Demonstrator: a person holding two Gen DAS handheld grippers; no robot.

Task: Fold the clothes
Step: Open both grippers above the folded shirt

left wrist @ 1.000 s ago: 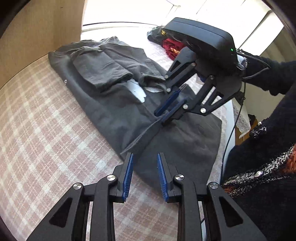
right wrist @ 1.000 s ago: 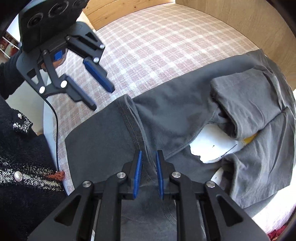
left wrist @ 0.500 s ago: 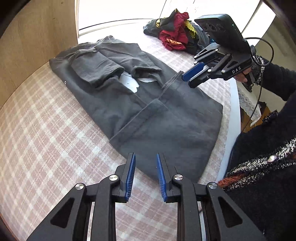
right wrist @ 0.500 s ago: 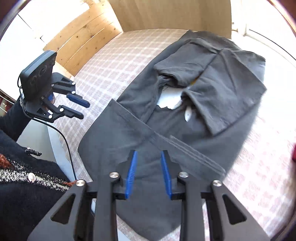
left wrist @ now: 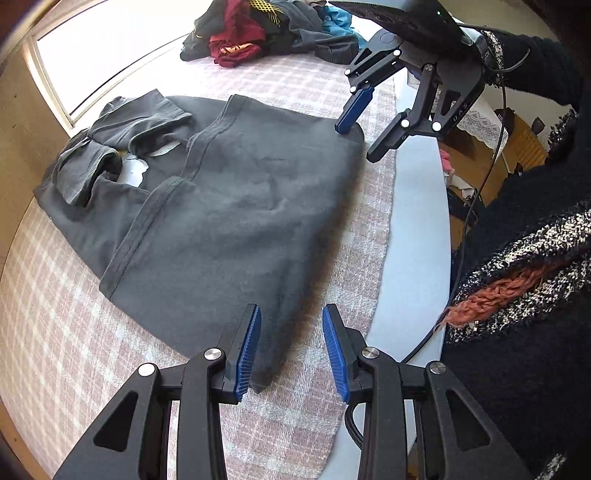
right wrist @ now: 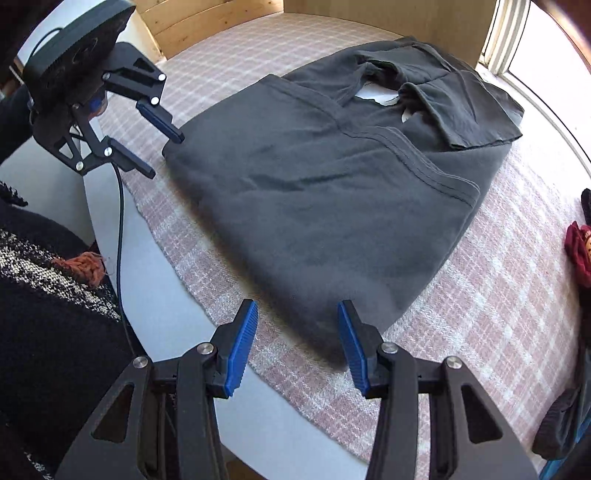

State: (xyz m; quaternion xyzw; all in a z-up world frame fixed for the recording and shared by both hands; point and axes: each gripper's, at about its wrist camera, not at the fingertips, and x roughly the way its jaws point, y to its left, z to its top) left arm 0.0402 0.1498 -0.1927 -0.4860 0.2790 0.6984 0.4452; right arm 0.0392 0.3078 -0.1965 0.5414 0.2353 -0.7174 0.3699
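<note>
A dark grey T-shirt lies flat on the table. Its sleeves are folded in and its lower half is laid over the body, so the hem runs across the middle. A white print shows near the collar. My left gripper is open, its blue pads either side of the shirt's near left corner. In the right wrist view the left gripper sits at that same corner. My right gripper is open over the other near corner, and the right gripper appears at the top right of the left wrist view.
A pink plaid cloth covers the table, whose bare pale rim runs along the near side. A pile of clothes lies at the far side. A person in a dark jumper stands at the rim.
The right gripper let go of the hem, which now lies across the shirt. Both grippers drew back to the near folded edge, one at each corner, and opened wider.
</note>
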